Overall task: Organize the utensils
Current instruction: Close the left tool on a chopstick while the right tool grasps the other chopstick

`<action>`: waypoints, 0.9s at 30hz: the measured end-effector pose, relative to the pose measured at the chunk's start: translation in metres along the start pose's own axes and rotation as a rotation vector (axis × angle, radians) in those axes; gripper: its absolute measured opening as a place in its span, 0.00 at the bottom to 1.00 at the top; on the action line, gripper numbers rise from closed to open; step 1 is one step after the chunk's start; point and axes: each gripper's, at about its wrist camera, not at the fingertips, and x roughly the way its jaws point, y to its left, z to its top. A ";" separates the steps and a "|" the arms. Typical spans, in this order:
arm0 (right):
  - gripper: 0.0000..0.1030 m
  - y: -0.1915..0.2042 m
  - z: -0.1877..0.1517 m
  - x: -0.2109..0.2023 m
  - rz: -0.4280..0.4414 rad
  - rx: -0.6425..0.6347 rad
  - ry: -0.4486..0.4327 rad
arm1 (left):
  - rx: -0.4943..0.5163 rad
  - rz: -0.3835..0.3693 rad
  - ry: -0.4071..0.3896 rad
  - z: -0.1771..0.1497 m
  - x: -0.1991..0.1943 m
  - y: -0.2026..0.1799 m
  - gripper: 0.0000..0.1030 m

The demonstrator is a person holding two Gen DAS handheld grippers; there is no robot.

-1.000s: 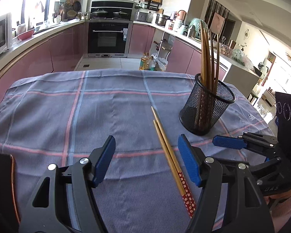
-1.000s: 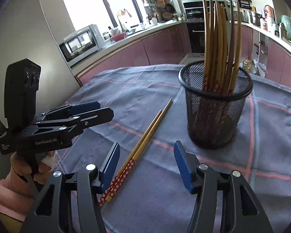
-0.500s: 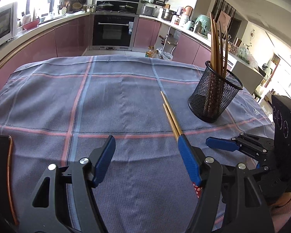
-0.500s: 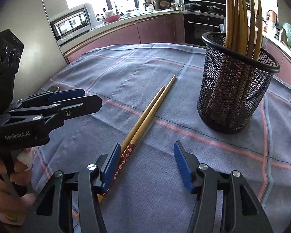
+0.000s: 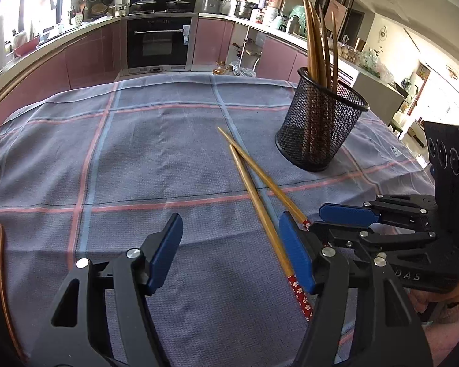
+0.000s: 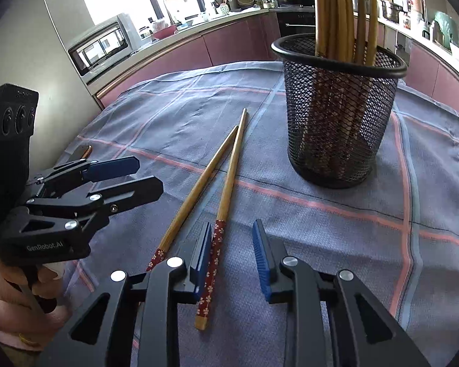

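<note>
My right gripper's jaws had just been closing around the patterned red end of one chopstick. It lay between them, just beside one pad. The other pad stood clear of it, so it was not yet clamped. My left gripper was released and grasped nothing.

Both loose chopsticks lay flat in front of the mesh holder, near it but not touching it. Their tips met on the holder's side and their red ends splayed away from it. The second chopstick lay on the side of the first that was farther from the holder.

As I judged it, the step was to clamp that single stick. The jaws needed to centre on it before they closed fully, so the near pad would not shove it sideways into its neighbour. After a level lift, it would have to tip upright to clear the holder's rim and the many chopsticks already standing inside.

The holder stood on a grey-blue checked tablecloth with pink lines. Beyond the holder ran pink kitchen cabinets, a built-in oven and a microwave.
</note>
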 end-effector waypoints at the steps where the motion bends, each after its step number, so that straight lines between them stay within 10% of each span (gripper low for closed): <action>1: 0.19 -0.002 0.000 -0.001 0.003 0.007 0.003 | 0.010 0.000 0.012 0.000 0.003 -0.003 0.59; 16: 0.18 0.004 0.028 0.016 -0.004 -0.037 0.000 | 0.054 0.009 0.067 0.005 0.030 -0.018 0.26; 27: 0.09 0.003 0.035 0.031 -0.034 -0.042 -0.006 | 0.036 0.003 0.071 0.013 0.036 -0.013 0.21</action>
